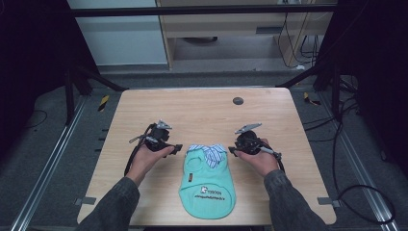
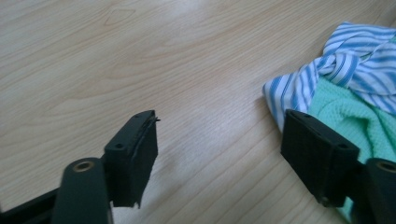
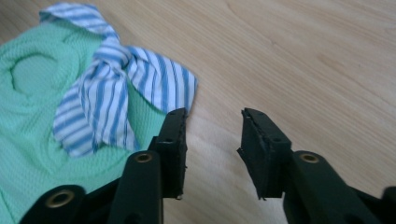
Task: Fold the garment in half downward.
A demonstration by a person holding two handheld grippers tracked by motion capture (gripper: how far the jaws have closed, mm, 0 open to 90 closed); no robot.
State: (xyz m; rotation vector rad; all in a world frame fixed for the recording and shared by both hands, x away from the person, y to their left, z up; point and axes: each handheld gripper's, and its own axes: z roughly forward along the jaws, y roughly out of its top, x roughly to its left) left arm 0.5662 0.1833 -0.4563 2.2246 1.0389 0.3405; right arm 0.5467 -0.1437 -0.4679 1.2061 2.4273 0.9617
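Note:
A small mint-green pet shirt (image 1: 207, 185) lies flat on the wooden table (image 1: 202, 115), with its blue-and-white striped collar (image 1: 208, 153) at the far end and a white print near the front hem. My left gripper (image 1: 178, 148) hovers just left of the collar. In the left gripper view its jaws (image 2: 219, 123) stand wide apart over bare wood, with the striped collar (image 2: 345, 51) beyond the right-hand jaw. My right gripper (image 1: 232, 151) sits just right of the collar. Its jaws (image 3: 214, 119) are apart with only table between them, the striped collar (image 3: 112, 88) and green fabric (image 3: 28, 121) to their left.
A dark round spot (image 1: 237, 100) marks the table's far side. Black frame struts (image 1: 96, 77) rise at the far corners, and cables (image 1: 356, 192) lie on the floor to the right. The shirt's hem is close to the table's front edge.

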